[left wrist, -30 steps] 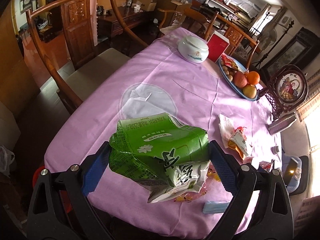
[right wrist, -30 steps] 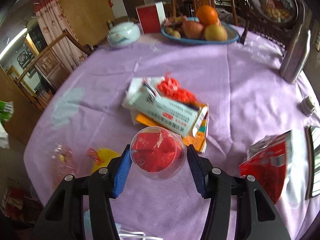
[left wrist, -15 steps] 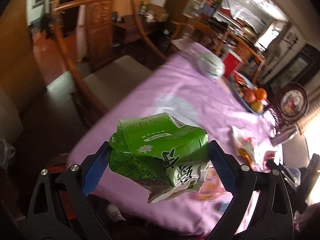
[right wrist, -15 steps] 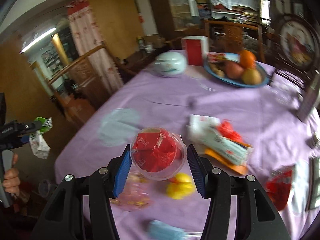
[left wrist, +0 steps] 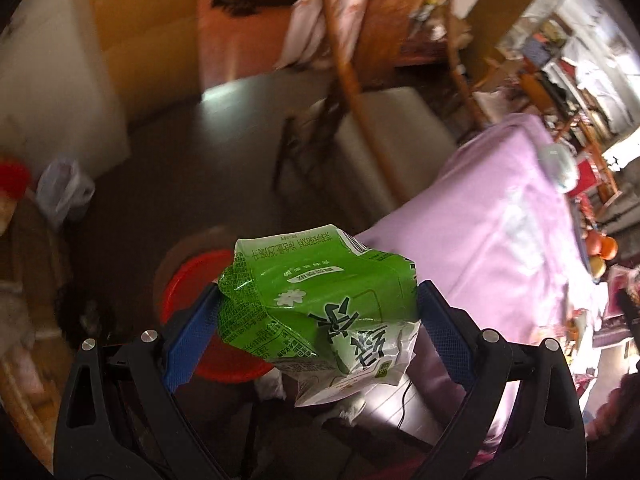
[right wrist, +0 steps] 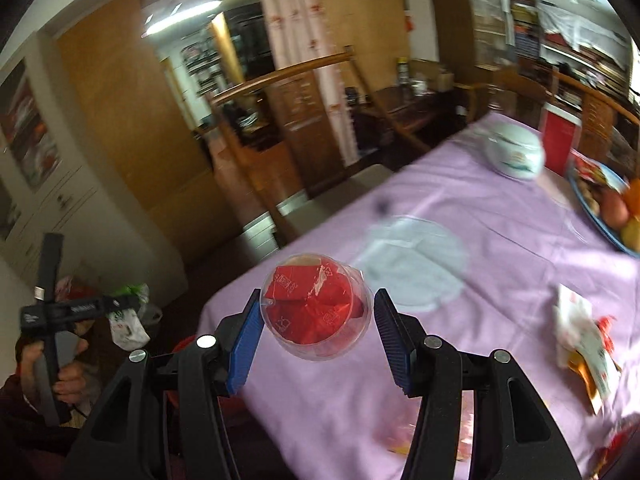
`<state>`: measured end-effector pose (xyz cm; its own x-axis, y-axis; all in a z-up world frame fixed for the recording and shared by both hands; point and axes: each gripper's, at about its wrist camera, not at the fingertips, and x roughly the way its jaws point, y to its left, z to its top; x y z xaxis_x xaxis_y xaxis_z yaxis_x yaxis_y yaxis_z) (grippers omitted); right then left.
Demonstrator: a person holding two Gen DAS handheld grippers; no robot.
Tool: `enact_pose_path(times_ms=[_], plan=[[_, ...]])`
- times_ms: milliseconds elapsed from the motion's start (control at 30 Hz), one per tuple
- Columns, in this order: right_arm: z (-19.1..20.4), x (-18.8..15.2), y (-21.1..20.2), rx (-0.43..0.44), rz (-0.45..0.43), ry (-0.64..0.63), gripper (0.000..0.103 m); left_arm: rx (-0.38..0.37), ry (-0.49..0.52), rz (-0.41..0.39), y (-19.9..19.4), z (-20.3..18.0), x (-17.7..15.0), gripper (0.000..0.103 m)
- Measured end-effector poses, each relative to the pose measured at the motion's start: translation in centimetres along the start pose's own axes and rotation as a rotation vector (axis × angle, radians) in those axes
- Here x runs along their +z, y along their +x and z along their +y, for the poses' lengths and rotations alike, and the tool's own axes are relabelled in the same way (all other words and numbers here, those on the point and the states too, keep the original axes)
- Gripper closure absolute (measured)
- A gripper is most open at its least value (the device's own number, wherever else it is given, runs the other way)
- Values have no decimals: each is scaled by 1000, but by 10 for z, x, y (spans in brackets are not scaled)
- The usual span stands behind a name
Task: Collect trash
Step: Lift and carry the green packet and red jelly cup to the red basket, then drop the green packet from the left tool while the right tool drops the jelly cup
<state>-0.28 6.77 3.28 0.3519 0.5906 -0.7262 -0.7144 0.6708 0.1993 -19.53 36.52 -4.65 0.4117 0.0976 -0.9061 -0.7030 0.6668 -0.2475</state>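
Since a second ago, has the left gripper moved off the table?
Yes. The left gripper, clamping the green carton, swung left off the purple table; it now hangs over the red bin on the floor.

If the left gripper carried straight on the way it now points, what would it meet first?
Probably the red bin on the floor: the left gripper, shut on the green carton, points down at it beside the table, though depth is unclear.

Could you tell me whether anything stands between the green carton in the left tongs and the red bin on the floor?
Nothing visible does. The green carton, clamped in the left tongs, hangs above the red bin with open air between them, beside the table.
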Motion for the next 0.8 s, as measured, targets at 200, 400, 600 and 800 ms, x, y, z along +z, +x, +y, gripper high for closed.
enact_pose_path(times_ms=[200,400,600,800], plan=[[39,6,13,23,47,-66,48,44,-75,92,24,39,-11,9],[67,9,26,71,83,-125,48,57,-150,105,15,66,-14,9],[102,11,40,145,114,-197,48,46,-211,95,11,83,-19,8],[125,13,40,173,106,-255,48,55,-189,86,13,80,-14,8]])
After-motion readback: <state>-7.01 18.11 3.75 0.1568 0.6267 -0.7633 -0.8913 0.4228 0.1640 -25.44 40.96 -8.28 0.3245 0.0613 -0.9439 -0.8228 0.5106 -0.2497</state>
